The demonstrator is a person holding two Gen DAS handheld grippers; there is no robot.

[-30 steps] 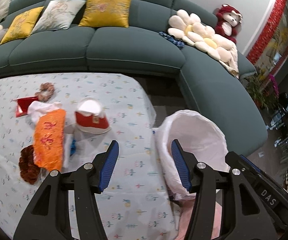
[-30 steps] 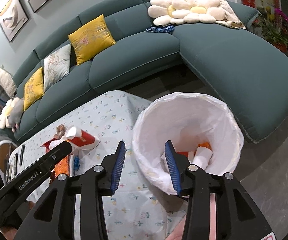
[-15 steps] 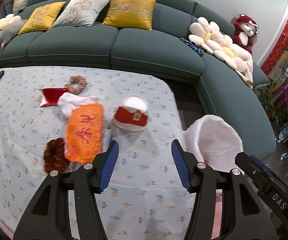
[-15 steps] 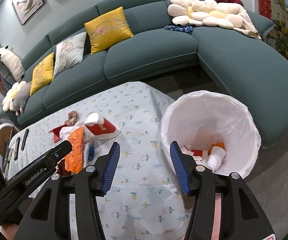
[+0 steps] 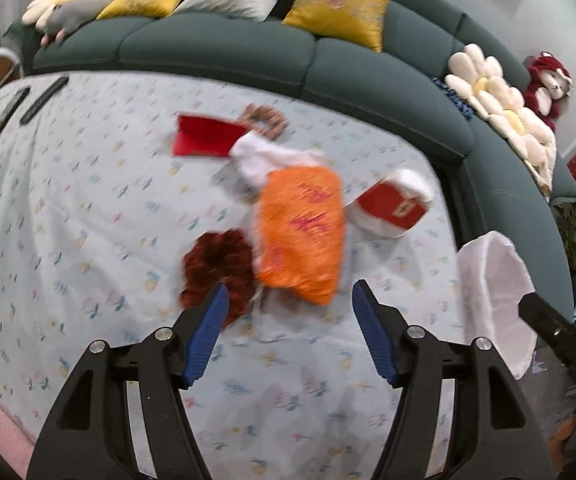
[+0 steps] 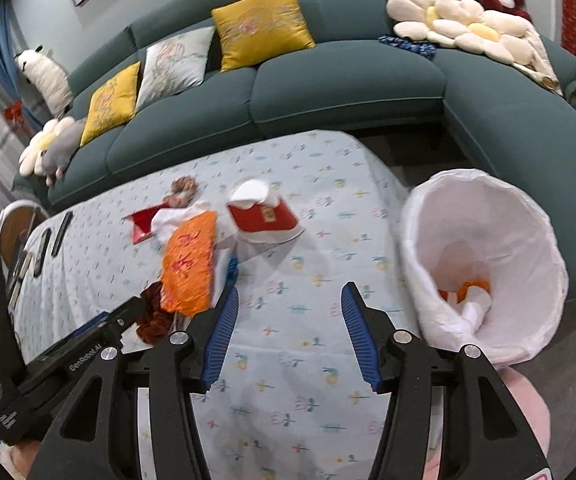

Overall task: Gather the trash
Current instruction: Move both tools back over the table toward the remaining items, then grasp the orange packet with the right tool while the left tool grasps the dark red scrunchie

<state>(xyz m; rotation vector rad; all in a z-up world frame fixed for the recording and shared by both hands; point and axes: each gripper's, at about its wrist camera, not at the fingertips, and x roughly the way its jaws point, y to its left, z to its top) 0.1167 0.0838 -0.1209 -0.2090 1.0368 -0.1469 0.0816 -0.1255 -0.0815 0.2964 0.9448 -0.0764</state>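
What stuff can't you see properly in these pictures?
- Left wrist view: the orange wrapper and the red packet are blurred, so their print is unreadable.
- Right wrist view: the blue scrap is mostly hidden under white paper.
- Right wrist view: the trash in the white bin bag is partly hidden by its folds.

Motion blur smears the orange bag [image 5: 300, 232], which half hides the white wrapper [image 5: 263, 158]

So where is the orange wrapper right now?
The orange wrapper lies on the tablecloth mid-frame in the left wrist view, between the dark red scrunchie and the red and white cup.
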